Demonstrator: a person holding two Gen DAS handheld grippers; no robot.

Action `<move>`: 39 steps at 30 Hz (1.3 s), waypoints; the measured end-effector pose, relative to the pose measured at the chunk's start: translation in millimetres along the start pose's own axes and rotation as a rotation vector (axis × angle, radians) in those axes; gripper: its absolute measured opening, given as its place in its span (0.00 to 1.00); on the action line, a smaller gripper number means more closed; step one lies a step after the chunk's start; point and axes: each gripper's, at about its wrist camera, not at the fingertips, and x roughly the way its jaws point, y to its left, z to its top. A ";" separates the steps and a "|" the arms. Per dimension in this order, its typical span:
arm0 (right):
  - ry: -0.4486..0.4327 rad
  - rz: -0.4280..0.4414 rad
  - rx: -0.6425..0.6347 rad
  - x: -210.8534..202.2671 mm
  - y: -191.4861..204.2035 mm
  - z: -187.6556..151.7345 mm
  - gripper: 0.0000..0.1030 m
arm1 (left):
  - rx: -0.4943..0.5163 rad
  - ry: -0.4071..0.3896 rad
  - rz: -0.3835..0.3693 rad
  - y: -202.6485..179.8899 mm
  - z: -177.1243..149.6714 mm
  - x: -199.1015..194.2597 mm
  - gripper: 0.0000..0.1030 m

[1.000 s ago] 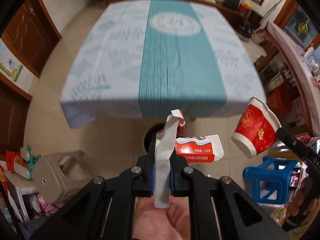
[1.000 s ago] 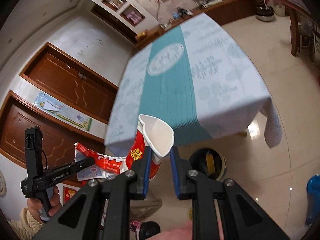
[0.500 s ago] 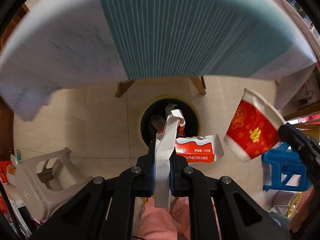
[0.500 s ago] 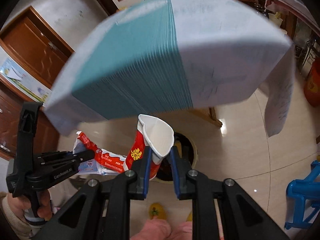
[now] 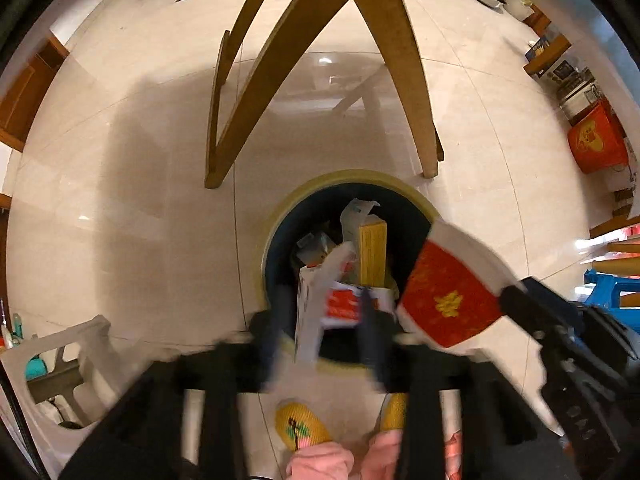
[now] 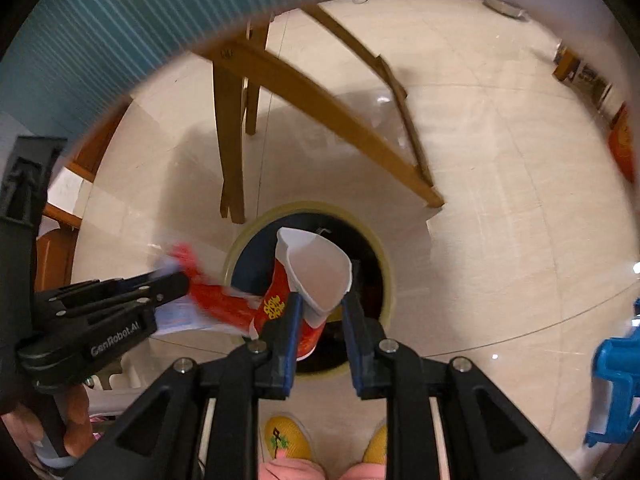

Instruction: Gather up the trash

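A round bin [image 5: 348,176] with a yellow rim stands on the floor under the table, with a yellow box [image 5: 372,248] and several wrappers inside. My left gripper [image 5: 324,328] points straight down over it. Its blurred jaws are opening wide, and the red-and-white wrapper [image 5: 320,300] hangs loose between them. The right wrist view shows that wrapper [image 6: 216,300] at the left gripper [image 6: 176,284]. My right gripper [image 6: 322,316] holds over the bin [image 6: 308,206] and its jaws are opening. The red paper cup [image 6: 316,272] sits between them, with a gap at the right pad. The cup [image 5: 452,296] also shows in the left wrist view.
Wooden table legs [image 5: 280,60] [image 6: 232,140] stand just behind the bin, and the teal tablecloth [image 6: 100,20] hangs overhead. A grey stool [image 5: 60,360] is at the left, a blue stool [image 6: 616,380] at the right. The person's yellow slippers [image 6: 284,436] are near the bin.
Both grippers dropped from above the tabletop to just over the bin. The left jaws sprang apart off the wrapper. The right jaws widened a little around the cup.
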 end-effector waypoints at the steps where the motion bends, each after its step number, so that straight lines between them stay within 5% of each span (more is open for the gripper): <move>1: 0.006 0.006 0.006 7.2 -2.0 1.5 0.23 | -0.004 -0.005 -0.006 1.3 1.2 4.1 0.85; 16: 0.001 -0.028 0.016 32.6 3.7 0.8 0.55 | 0.020 -0.026 -0.001 14.3 -2.8 15.2 0.92; 28: -0.005 -0.039 0.045 18.2 5.9 3.6 0.56 | 0.029 -0.048 0.011 12.2 -3.7 -18.8 0.92; 39: 0.005 -0.010 0.037 -60.2 22.9 10.9 0.56 | 0.006 -0.060 0.005 3.5 -9.4 -115.9 0.92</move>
